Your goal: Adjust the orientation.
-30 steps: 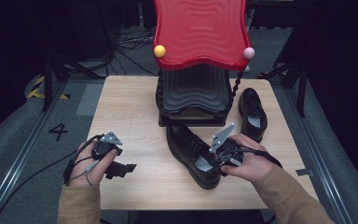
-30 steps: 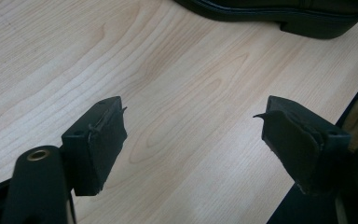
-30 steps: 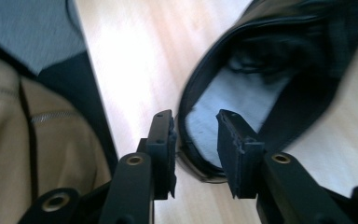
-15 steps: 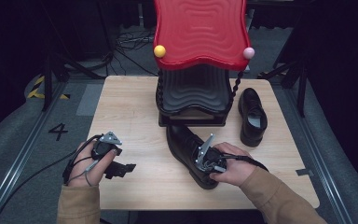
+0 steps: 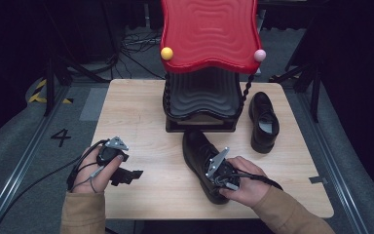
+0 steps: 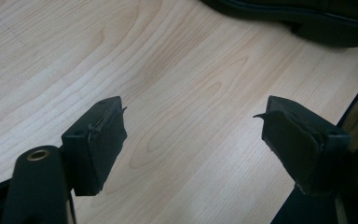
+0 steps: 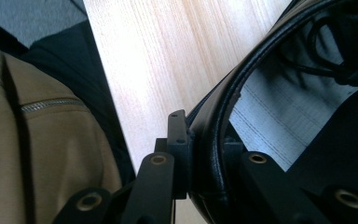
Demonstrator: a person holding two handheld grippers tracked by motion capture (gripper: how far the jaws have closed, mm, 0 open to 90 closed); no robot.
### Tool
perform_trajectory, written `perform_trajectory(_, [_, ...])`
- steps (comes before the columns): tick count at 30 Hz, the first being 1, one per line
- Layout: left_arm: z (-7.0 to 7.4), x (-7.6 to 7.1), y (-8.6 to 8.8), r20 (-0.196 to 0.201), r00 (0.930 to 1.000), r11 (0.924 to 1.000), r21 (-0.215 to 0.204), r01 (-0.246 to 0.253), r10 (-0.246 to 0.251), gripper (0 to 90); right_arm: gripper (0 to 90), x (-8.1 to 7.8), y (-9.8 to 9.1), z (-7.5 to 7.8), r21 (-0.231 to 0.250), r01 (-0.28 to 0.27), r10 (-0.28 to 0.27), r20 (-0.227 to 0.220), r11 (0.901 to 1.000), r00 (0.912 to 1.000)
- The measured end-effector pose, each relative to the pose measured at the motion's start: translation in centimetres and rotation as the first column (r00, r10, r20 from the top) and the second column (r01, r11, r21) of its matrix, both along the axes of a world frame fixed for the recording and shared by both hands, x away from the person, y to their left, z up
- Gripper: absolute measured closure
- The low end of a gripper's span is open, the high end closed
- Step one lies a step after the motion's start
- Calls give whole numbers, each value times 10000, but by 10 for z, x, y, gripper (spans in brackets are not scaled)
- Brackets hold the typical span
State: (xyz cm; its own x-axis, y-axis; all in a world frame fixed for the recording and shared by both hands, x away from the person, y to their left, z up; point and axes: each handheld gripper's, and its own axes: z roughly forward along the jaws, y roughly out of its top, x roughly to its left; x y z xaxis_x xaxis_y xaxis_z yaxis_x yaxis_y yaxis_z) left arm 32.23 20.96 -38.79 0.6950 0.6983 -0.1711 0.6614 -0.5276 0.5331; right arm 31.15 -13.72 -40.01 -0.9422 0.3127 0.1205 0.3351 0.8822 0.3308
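High view: a wooden table (image 5: 141,117) carries a black stand (image 5: 202,105) under a red wavy top (image 5: 209,34), with a yellow ball (image 5: 166,53) and a pink ball (image 5: 259,55) at its front corners. 2 black shoes lie on the table. The far shoe (image 5: 264,121) rests to the right of the stand, well apart from both hands. The near shoe (image 5: 205,163) lies just in front of the stand, toe toward it, heel toward the person.

The right gripper (image 5: 217,176) sits at the heel end of the near shoe, the right hand (image 5: 243,183) wrapped around it. In the right gripper view the jaws have just been closing and now pinch the heel rim of the shoe (image 7: 214,140) — 1 jaw outside the leather, the other inside over the pale insole (image 7: 279,126). Laces (image 7: 335,56) show deeper in the shoe, and a tan sleeve (image 7: 37,149) fills the left side.

The left gripper (image 5: 126,174) rests low over bare wood near the table's front-left part, held by the left hand (image 5: 95,168), its cable trailing off the edge. In the left gripper view (image 6: 191,135) the jaws stand wide with nothing between them — only wood grain below, and the near shoe's sole edge (image 6: 307,23) across the top.
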Motion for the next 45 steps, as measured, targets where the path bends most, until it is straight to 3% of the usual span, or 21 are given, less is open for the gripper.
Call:
perform_trajectory(3, [0,0,-1,-22,10000,10000,-1,12,-12,219,798,-7,-3,0,103,534,-534,-21,9985,9986])
perform_trajectory(8, [0,0,0,-16,10000,10000,-28,-14,14,219,796,-10,-3,-8,354,1501,-1508,188,9880,9884])
perform_trajectory(16, [0,-1,2,-2,10000,9999,-78,-72,72,219,778,-9,-1,-11,317,1155,-1166,377,9928,9925])
perform_trajectory(22, [0,-1,1,-31,10000,10000,-67,-42,41,219,689,-8,-7,-6,566,1278,-1299,359,9902,9909])
perform_trajectory(34, [0,0,0,-39,10000,10000,-48,7,-7,219,634,1,-30,19,1637,1811,-1830,-33,9697,9831])
perform_trajectory(35, [0,0,0,-29,10000,10000,-47,-35,35,219,632,3,-34,23,1819,1900,-1919,-73,9648,9814])
perform_trajectory(40, [0,0,1,33,10000,10000,-5,-19,19,219,640,9,-43,34,2101,2129,-2207,140,9542,9752])
perform_trajectory(45, [0,-1,1,6,10000,10000,12,-49,49,219,637,21,-56,45,2375,2580,-2729,318,9365,9615])
